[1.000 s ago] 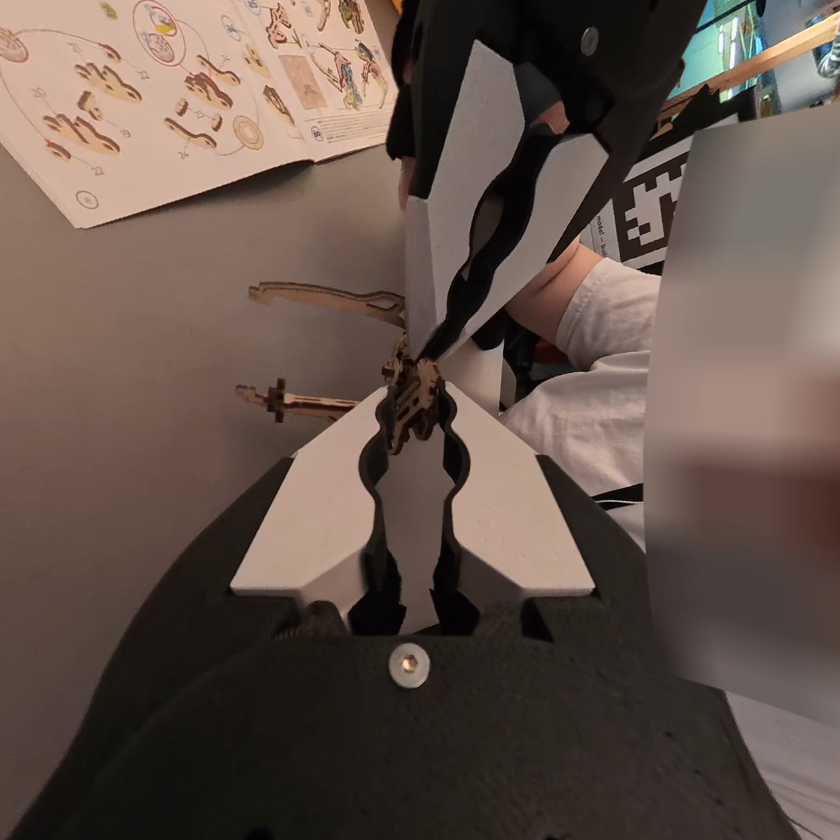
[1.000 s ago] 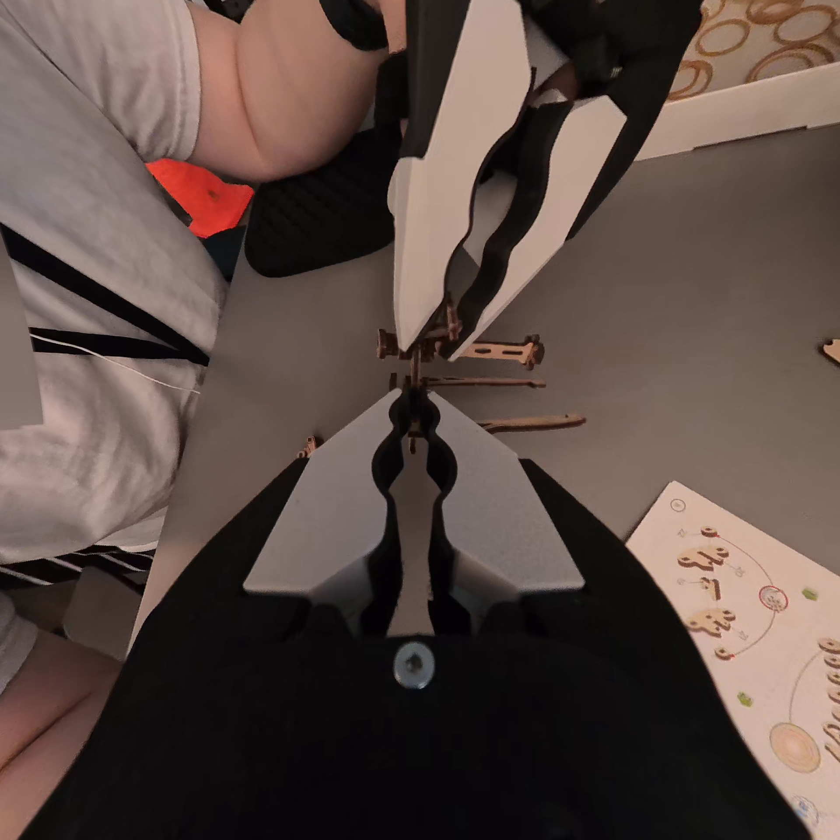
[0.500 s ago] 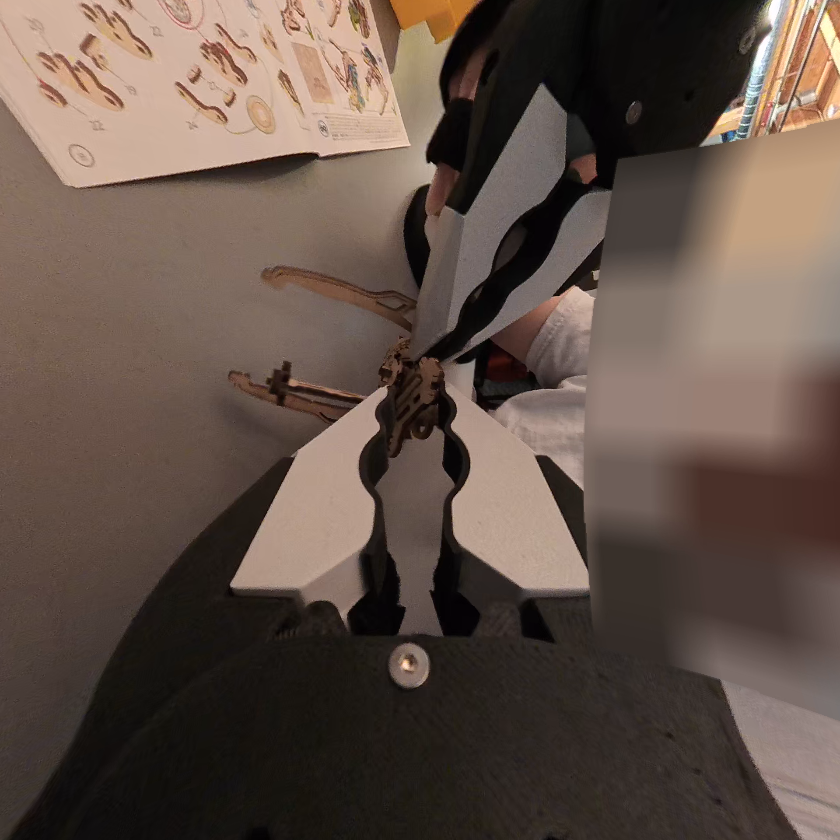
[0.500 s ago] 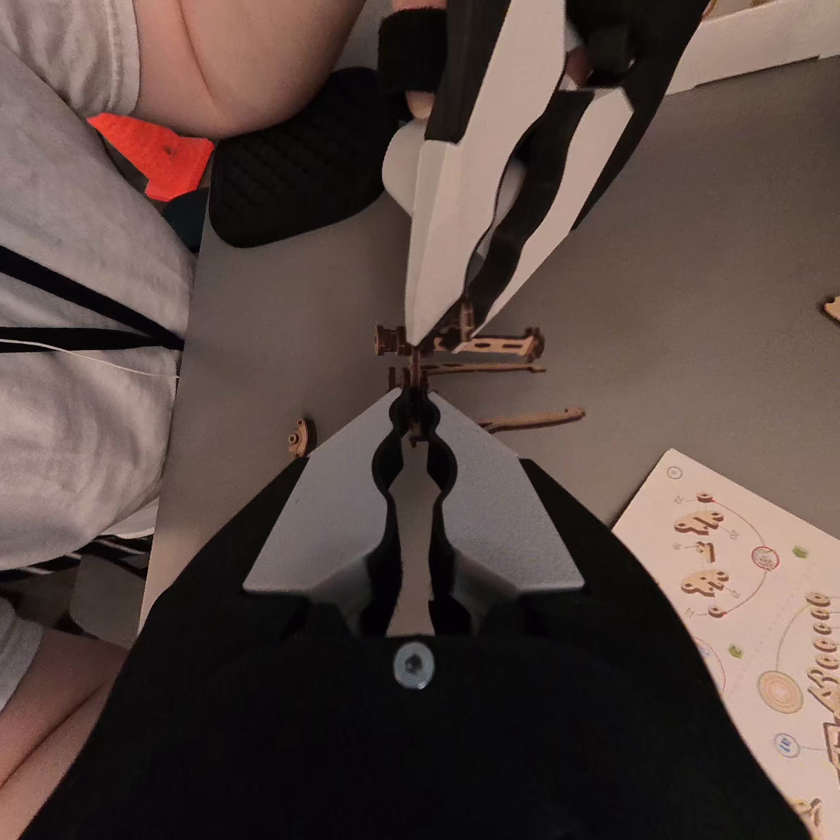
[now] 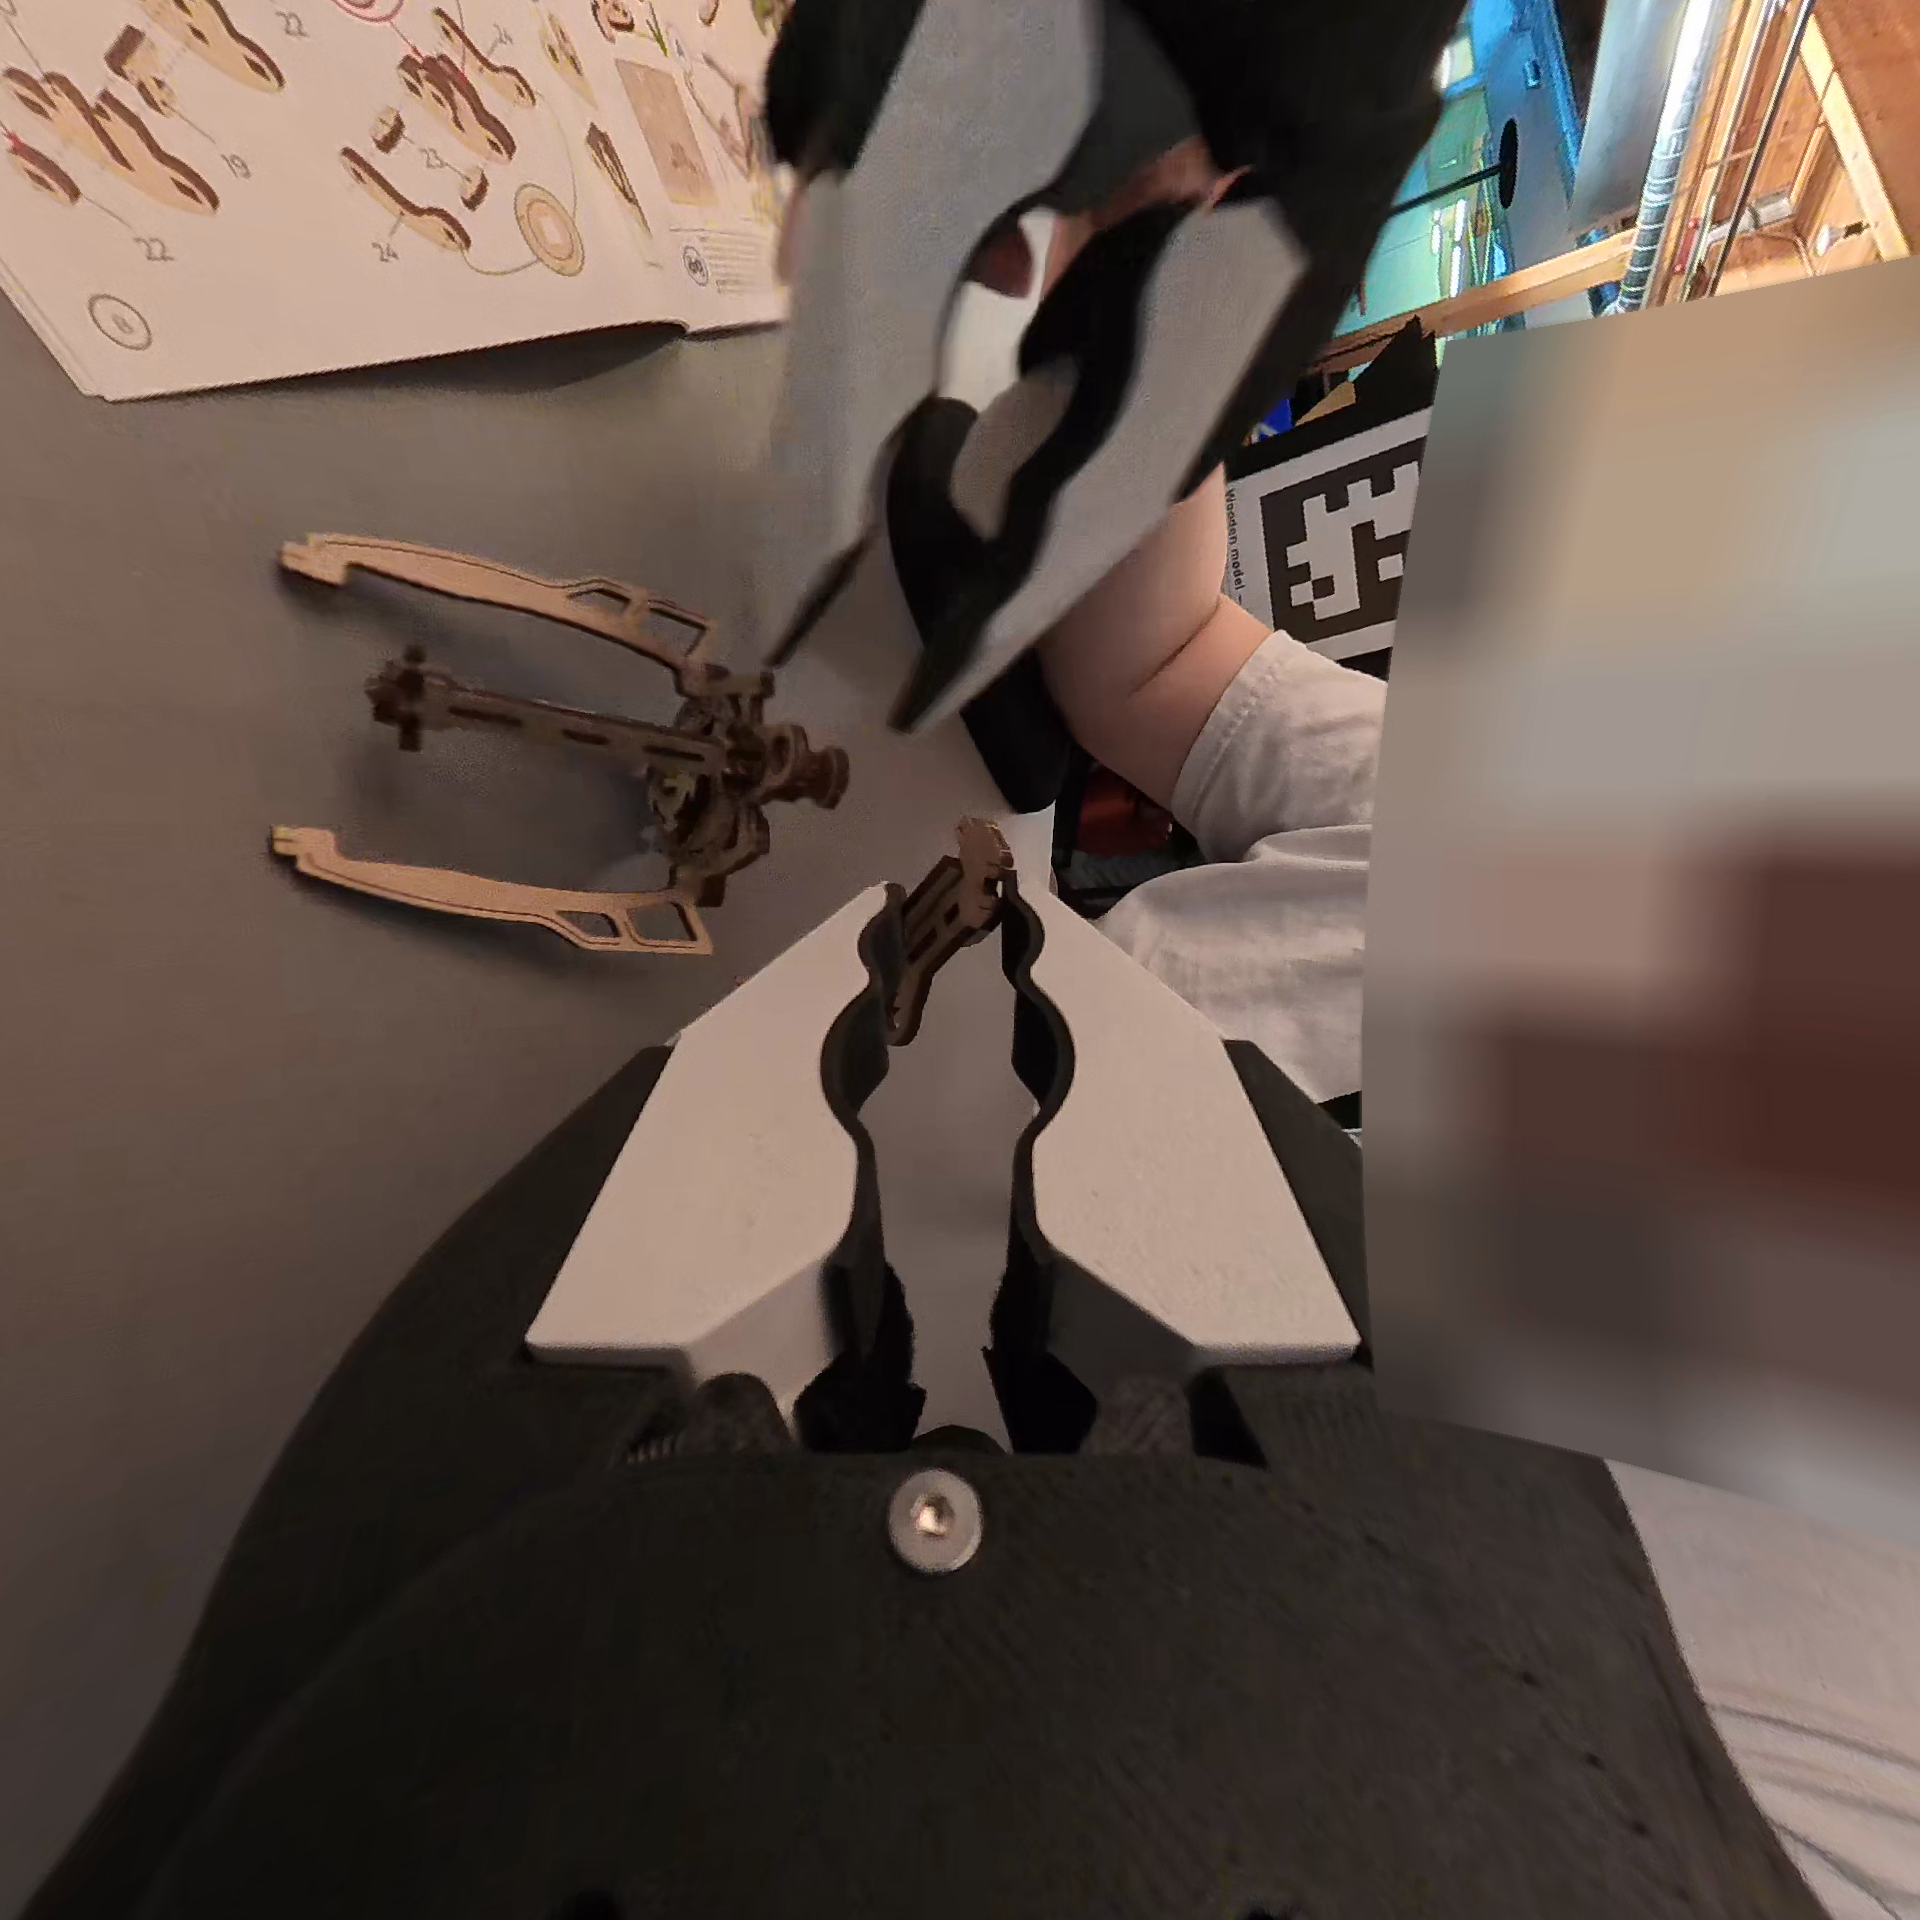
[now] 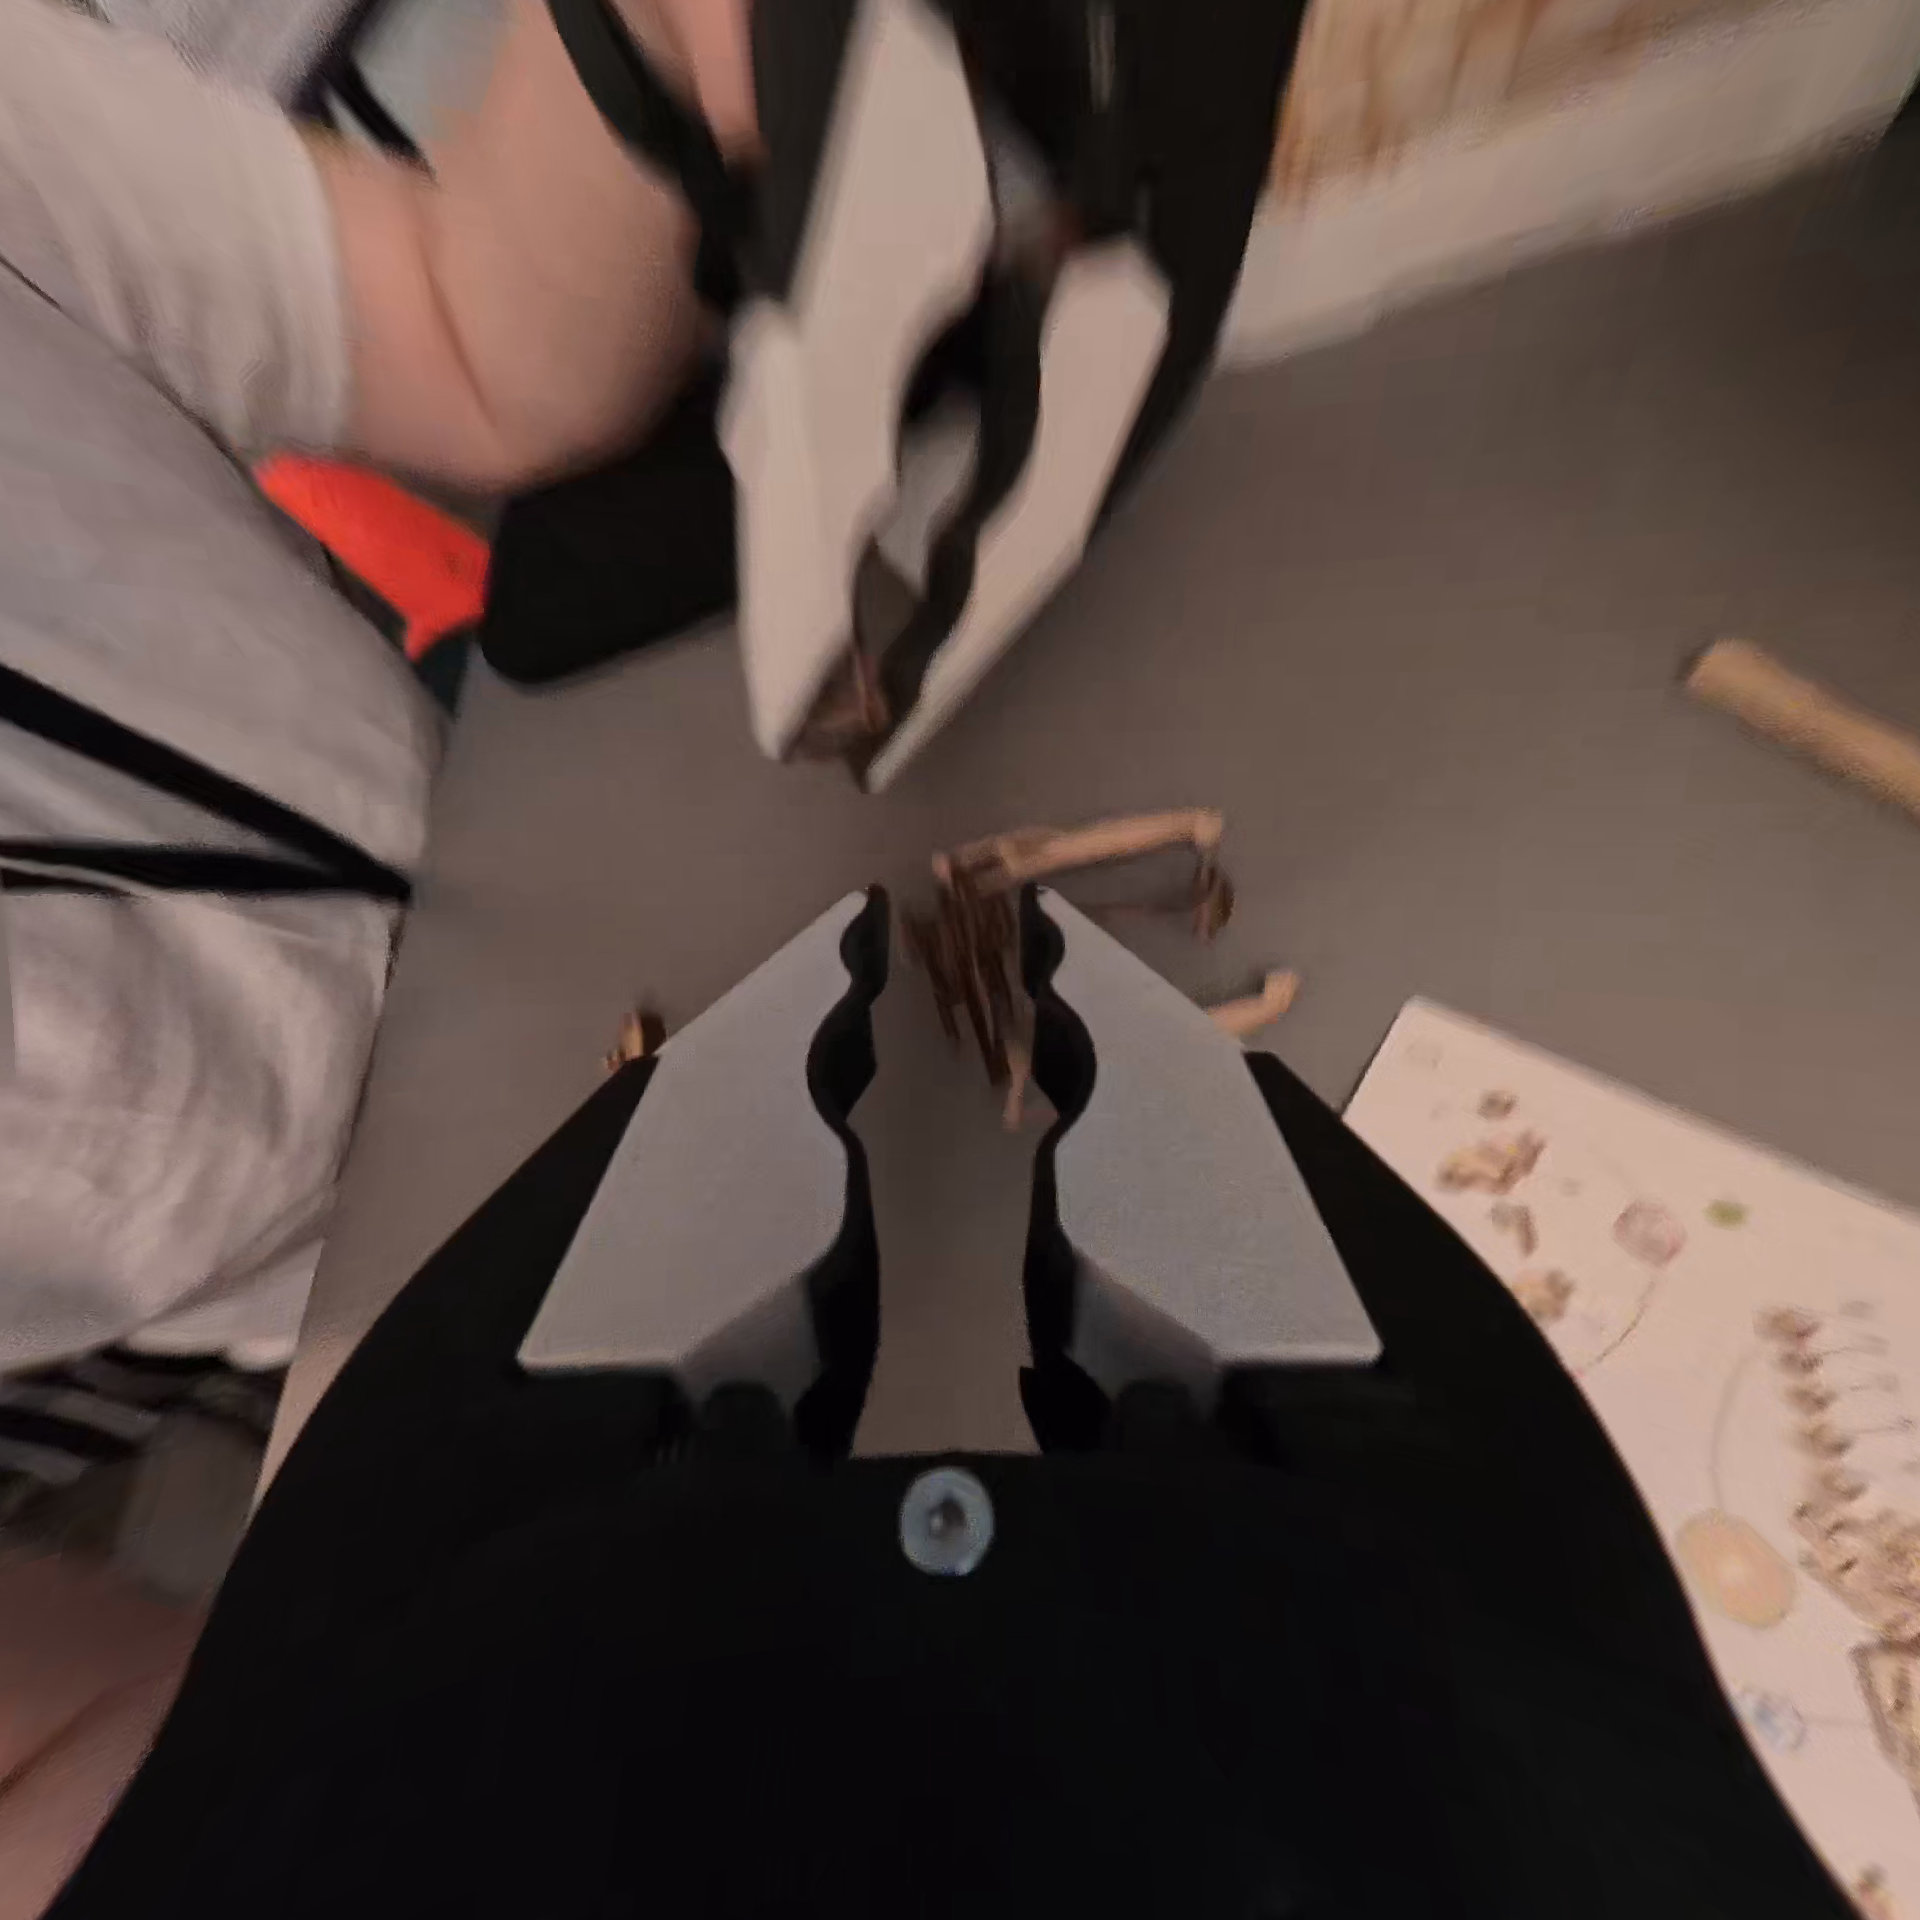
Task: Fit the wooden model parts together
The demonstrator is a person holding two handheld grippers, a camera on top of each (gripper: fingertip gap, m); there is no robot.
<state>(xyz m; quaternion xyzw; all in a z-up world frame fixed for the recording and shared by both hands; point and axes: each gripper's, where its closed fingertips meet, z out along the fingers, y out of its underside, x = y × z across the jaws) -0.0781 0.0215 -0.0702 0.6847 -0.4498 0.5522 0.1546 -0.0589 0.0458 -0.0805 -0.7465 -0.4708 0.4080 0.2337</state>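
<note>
Across the upper left of the left wrist view, an open instruction booklet (image 5: 343, 187) lay on the grey table (image 5: 208, 1039), printed with part drawings and small numbers, its top cut off by the frame. At the right, a black-and-white square-patterned marker card (image 5: 1340, 540) bearing a line of small print stood half hidden behind a blurred patch. Below the booklet the three-pronged wooden model assembly (image 5: 582, 748) rested on the table, clear of both tools. The left gripper (image 5: 945, 904), low centre, was clenched on a small wooden piece (image 5: 951, 914) at its tips. The right gripper (image 5: 831, 686), upper centre, had its jaws parted and empty. The right wrist view was motion-blurred; the assembly (image 6: 997, 935) there lay smeared between its spread fingers (image 6: 727, 1174).
</note>
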